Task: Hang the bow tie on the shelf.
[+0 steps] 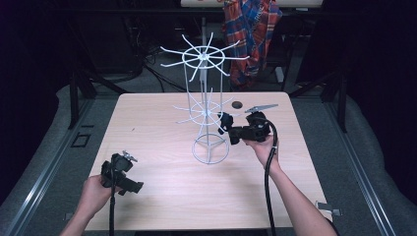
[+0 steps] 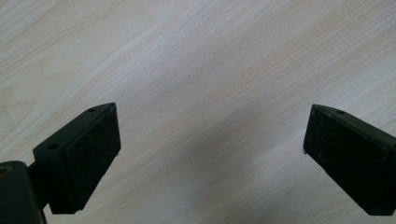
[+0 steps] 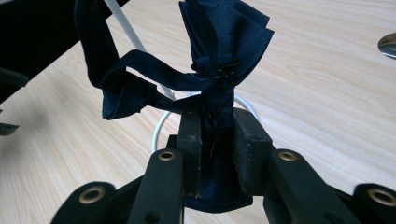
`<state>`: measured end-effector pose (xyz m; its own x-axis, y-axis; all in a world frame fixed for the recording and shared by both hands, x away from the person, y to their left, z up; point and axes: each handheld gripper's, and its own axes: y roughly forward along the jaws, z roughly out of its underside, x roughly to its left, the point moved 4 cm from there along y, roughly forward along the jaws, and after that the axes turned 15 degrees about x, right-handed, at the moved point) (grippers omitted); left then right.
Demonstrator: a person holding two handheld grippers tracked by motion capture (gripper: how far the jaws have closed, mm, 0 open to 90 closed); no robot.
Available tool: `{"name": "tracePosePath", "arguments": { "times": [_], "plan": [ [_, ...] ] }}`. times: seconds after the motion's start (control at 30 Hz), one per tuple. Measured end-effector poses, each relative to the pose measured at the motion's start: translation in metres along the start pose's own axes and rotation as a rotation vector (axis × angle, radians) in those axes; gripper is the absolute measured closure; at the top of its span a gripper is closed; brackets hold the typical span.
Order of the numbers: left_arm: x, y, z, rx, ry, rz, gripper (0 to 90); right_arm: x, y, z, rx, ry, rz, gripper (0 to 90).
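Observation:
A white wire rack (image 1: 205, 105) with two tiers of spoke hooks stands on the wooden table (image 1: 162, 196). My right gripper (image 1: 227, 129) is shut on a dark blue cloth bow (image 3: 212, 70), held beside the rack's lower tier and above its base ring (image 3: 161, 126). One loop of the bow's ribbon hangs around a white rod (image 3: 135, 37) of the rack. My left gripper (image 1: 129, 158) rests low near the table's front left corner, its jaws wide open over bare wood, with black pads (image 2: 88, 158) and nothing between them.
A small dark hole (image 1: 237, 104) lies in the table behind the rack. A plaid shirt (image 1: 251, 34) hangs on a stand beyond the far edge. Metal clips (image 1: 327, 207) sit at the table's front right edge. A shiny metal piece (image 3: 387, 44) shows at right.

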<state>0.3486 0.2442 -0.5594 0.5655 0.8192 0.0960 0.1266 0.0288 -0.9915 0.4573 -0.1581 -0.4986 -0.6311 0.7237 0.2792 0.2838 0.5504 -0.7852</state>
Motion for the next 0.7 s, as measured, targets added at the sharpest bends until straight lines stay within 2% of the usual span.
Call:
{"name": "tracePosePath", "arguments": {
  "times": [0.5,0.7],
  "plan": [
    [-0.002,0.000,-0.005,0.000,0.015,0.002,4.3,0.003,0.002,0.004,0.023,0.002,0.001,73.2],
    [-0.006,0.000,-0.014,-0.001,0.037,0.000,4.3,0.002,0.002,0.008,0.034,-0.001,0.016,72.0]
  ]
}}
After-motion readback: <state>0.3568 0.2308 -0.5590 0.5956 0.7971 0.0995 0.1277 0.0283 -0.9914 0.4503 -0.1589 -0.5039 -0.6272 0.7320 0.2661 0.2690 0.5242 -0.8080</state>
